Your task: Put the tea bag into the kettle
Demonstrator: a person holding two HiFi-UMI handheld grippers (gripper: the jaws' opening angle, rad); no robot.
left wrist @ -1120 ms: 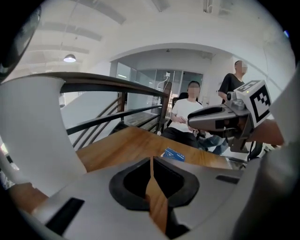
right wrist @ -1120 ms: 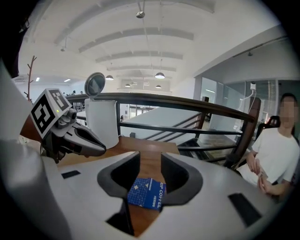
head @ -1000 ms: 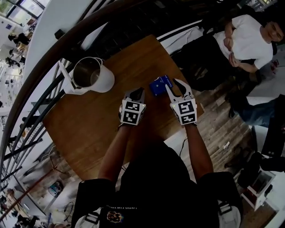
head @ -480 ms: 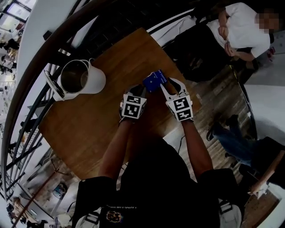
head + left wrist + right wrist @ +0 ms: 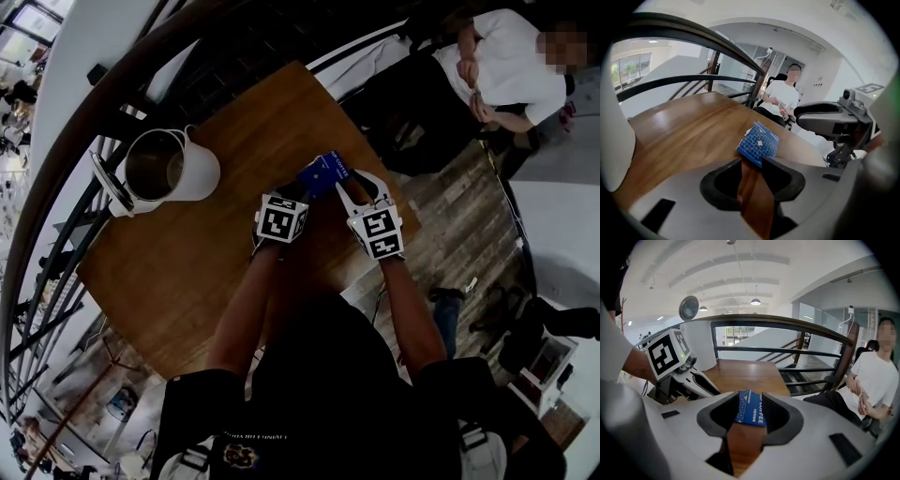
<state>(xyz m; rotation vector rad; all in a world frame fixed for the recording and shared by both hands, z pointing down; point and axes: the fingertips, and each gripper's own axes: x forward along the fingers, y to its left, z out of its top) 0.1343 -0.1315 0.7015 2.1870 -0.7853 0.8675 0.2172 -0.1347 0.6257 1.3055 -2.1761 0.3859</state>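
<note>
Head view: the flat, glossy blue tea bag packet (image 5: 323,173) lies on the brown wooden table (image 5: 187,272) at centre frame. It sits in the gap of the right gripper (image 5: 356,185), whose jaws stand apart without squeezing it. The left gripper (image 5: 296,195) has just been opening its jaws, with only wood between them. It is closer to the packet than a second ago. A round white kettle (image 5: 173,167), lid up, stands upper left.
</note>
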